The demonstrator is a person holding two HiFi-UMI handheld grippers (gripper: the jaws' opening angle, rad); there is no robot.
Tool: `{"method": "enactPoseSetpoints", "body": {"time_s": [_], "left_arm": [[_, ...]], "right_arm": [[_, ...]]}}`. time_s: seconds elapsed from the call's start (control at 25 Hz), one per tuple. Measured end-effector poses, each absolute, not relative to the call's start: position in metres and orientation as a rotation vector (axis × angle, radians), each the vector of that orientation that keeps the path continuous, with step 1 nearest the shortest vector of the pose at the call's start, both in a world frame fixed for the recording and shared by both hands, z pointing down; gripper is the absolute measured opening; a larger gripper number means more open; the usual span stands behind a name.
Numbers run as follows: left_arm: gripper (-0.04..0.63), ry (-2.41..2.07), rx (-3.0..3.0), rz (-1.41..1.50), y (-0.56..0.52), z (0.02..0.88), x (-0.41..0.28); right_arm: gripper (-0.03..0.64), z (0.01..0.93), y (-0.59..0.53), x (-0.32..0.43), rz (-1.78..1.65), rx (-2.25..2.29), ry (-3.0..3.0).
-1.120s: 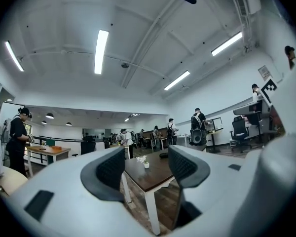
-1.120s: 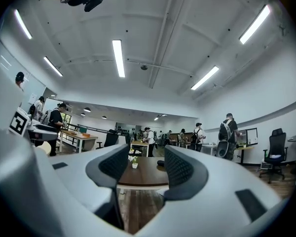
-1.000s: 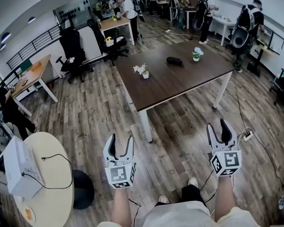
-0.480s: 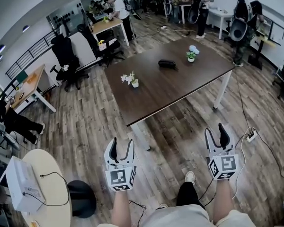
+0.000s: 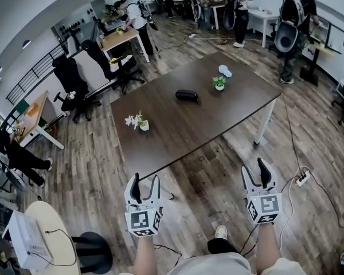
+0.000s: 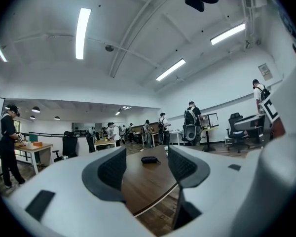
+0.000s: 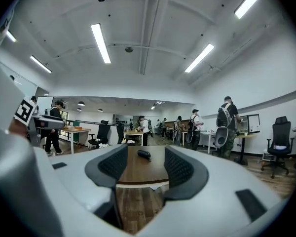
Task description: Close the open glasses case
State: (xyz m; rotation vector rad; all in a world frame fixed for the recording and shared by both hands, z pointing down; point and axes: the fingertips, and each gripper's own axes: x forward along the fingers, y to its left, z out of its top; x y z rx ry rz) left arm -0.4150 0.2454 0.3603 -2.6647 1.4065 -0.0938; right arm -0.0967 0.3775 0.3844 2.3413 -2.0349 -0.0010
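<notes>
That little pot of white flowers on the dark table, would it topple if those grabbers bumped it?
Probably: the flower pot is small, with blooms spreading wider than its base, so it looks tippy. It likely weighs little and might also slide on the smooth table.

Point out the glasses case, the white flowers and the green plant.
glasses case (image 5: 187,95), head view, middle of its dark body.
white flowers (image 5: 135,120), head view, on the blooms.
green plant (image 5: 219,81), head view, on its leaves.

glasses case (image 5: 186,95) on table (image 5: 218,119) | flower vase (image 5: 139,122) left of it | potted plant (image 5: 219,83) right of it
</notes>
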Motion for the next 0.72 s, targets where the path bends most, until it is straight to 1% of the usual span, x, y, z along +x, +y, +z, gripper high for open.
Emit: {"method": "enactPoseSetpoints", "body": {"time_s": [0.16, 0.36, 0.56, 0.72], "left_arm": [[0.267, 1.415, -2.703, -0.095, 0.227, 0.367, -0.369], [0.262, 1.458, -2.735, -0.153, 0.210, 0.386, -0.328], [0.262, 1.435, -2.781, -0.179, 0.201, 0.401, -0.294], [0.262, 1.437, -2.781, -0.189, 0.192, 0.405, -0.283]], "right_arm": [[0.236, 0.389, 0.362, -0.052, 0.018, 2.350, -2.031], [0.236, 0.398, 0.350, -0.010, 0.049, 2.353, -2.030], [0.236, 0.397, 0.347, 0.025, 0.042, 2.382, -2.004], [0.235, 0.398, 0.337, 0.038, 0.034, 2.383, -2.007]]}}
